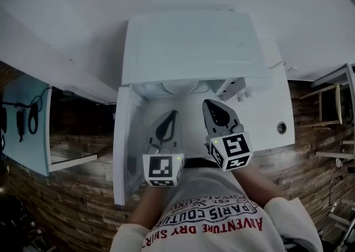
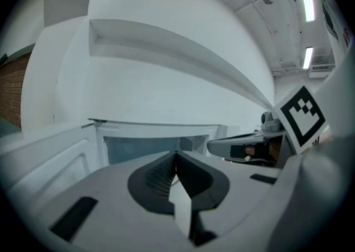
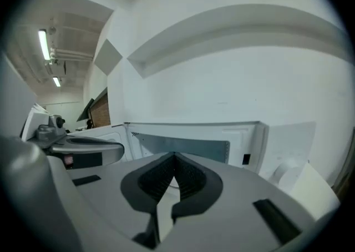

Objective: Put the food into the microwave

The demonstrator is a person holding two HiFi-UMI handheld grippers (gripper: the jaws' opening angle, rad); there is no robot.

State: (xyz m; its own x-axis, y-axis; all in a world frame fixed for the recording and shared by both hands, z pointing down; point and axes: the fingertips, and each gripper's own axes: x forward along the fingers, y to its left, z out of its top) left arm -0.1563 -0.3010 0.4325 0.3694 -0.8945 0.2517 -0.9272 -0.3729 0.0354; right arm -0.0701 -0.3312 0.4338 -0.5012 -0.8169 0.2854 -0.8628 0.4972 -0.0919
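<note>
A white microwave [image 1: 191,45] stands on a white counter, its door [image 1: 125,151] swung open to the left. In front of the open cavity my left gripper [image 1: 173,114] and right gripper [image 1: 209,104] hover side by side, both pointing into it. The left gripper [image 2: 176,155] has its jaws shut with nothing between them, and the cavity [image 2: 144,148] shows just beyond. The right gripper [image 3: 174,156] is also shut and empty, facing the cavity [image 3: 183,145]. From the head view only a pale strip of the cavity's inside shows, and I cannot make out any food there.
The microwave's control panel with a round knob [image 1: 282,127] lies right of the cavity. A blue cabinet [image 1: 25,123] stands at the left, a wooden chair [image 1: 327,104] at the right, over a brick-patterned floor. A white wall with a shelf ledge [image 2: 166,40] rises behind.
</note>
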